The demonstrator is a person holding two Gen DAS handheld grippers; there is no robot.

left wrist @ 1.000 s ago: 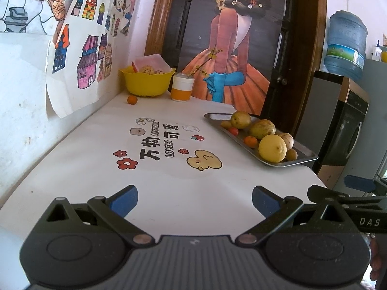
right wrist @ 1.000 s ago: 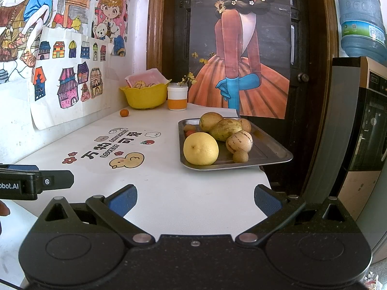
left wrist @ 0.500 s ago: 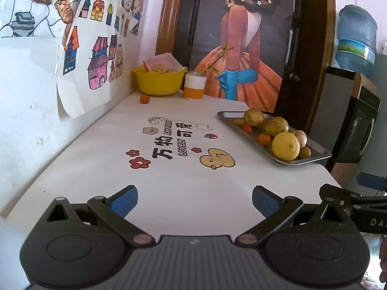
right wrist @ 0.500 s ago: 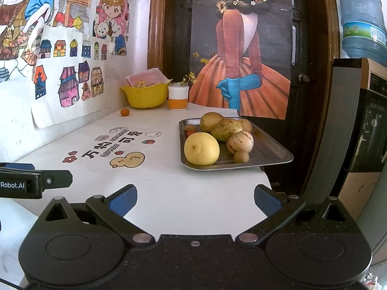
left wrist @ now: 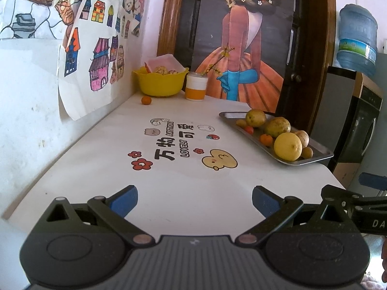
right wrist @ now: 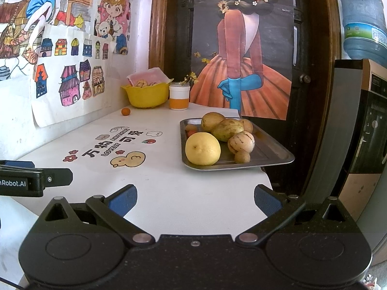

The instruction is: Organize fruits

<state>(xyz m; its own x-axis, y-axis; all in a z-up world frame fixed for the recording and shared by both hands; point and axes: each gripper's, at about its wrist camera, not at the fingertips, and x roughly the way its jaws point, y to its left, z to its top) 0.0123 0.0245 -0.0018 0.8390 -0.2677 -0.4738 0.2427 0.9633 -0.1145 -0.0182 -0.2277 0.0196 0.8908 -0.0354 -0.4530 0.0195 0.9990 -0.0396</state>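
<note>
A steel tray on the table's right side holds a big yellow citrus, green-yellow melons, a striped melon and small orange and red fruits. One small orange lies alone in front of the yellow bowl, which holds more fruit. My left gripper is open and empty over the near table edge. My right gripper is open and empty, short of the tray.
A white and orange jar with a flower sprig stands beside the bowl. Paper drawings hang on the left wall. A dark door with a poster is behind the table. A water dispenser stands to the right.
The left gripper's view has swung slightly left and back, so the tray sits further right in it. The right gripper has barely moved. Both stay open.
</note>
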